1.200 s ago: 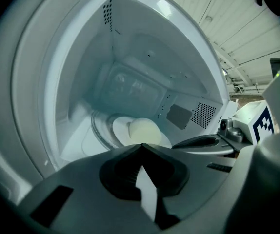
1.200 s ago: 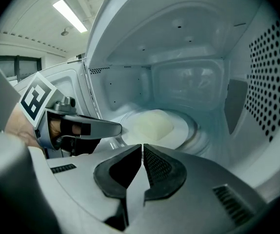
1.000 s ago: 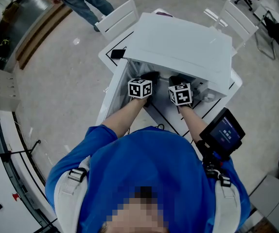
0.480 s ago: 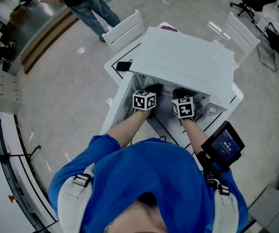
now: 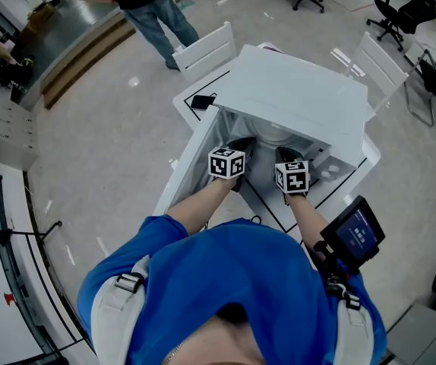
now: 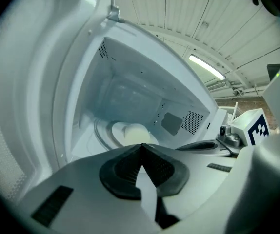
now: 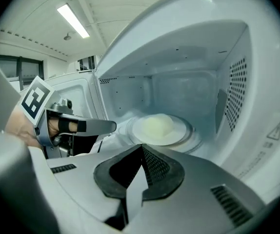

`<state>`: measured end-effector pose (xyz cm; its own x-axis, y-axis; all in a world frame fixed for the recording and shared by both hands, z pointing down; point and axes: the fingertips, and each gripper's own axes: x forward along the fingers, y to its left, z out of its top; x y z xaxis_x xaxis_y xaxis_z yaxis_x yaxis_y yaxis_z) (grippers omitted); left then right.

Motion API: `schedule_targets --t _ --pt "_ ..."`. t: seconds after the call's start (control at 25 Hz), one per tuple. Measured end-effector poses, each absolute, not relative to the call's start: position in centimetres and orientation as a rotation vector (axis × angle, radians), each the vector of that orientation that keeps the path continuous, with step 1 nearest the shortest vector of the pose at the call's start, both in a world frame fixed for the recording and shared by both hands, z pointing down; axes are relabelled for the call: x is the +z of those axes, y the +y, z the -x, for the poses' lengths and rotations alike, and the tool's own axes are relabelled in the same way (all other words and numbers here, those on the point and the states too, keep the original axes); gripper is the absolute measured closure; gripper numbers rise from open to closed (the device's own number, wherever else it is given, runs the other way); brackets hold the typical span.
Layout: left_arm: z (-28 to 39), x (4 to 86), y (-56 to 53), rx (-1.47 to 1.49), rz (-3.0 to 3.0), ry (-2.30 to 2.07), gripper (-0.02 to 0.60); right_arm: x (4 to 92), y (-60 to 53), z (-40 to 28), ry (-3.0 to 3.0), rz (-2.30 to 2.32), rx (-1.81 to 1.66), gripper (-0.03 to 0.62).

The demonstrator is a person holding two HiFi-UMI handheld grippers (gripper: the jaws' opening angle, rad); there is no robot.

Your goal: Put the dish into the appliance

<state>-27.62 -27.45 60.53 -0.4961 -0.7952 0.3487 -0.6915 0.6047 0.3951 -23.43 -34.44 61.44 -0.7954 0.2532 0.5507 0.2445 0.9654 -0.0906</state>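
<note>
A white microwave (image 5: 294, 97) stands on a white table (image 5: 184, 181), its door (image 6: 32, 106) swung open to the left. Inside, a white dish (image 7: 158, 128) with a pale mound of food rests on the turntable; the dish (image 6: 132, 132) also shows in the left gripper view. My left gripper (image 6: 141, 146) is shut with nothing between its pads. My right gripper (image 7: 142, 147) is shut and empty too. Both hover side by side just outside the opening, pointing in at the dish, left gripper (image 5: 239, 146) and right gripper (image 5: 286, 157) apart from it.
A small black object (image 5: 201, 101) lies on the table behind the door. White chairs (image 5: 206, 48) stand at the far side. A person (image 5: 146, 2) stands at the upper left. A screen device (image 5: 355, 234) hangs at my right side.
Both grippers have drawn back a little from the microwave's opening toward me. Their jaws stay shut, and the dish stays on the turntable.
</note>
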Motion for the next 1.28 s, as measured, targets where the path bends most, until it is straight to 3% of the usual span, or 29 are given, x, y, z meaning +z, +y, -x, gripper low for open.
schedule_targets --t 1.28 --pt "20.3 58.7 -26.1 -0.311 -1.143 -2.407 0.574 57.8 -34.4 15.9 -2.613 0.385 0.023 0.605"
